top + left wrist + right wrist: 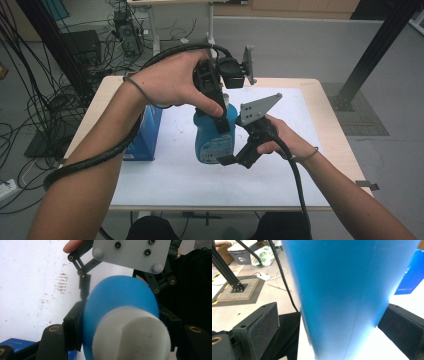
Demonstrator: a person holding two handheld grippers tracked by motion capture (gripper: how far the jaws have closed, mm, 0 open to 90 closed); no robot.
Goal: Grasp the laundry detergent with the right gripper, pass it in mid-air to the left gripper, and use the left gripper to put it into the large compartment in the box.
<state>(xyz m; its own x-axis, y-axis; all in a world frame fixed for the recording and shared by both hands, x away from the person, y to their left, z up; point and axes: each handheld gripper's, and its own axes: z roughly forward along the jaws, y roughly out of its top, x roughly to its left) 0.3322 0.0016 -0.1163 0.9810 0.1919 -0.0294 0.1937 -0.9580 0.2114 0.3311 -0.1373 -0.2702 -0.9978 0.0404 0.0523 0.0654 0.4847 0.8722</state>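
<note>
I see a blue bottle (215,137) with a white cap (130,335) and a pale label, held upright above the white mat (170,175), just beside a blue box (147,132). My left gripper (220,117) comes down from above, its jaws clamped on the bottle's neck. My right gripper (232,159) sits low at the bottle's side; its jaws stand spread around the body, one clearly apart from it.
</note>
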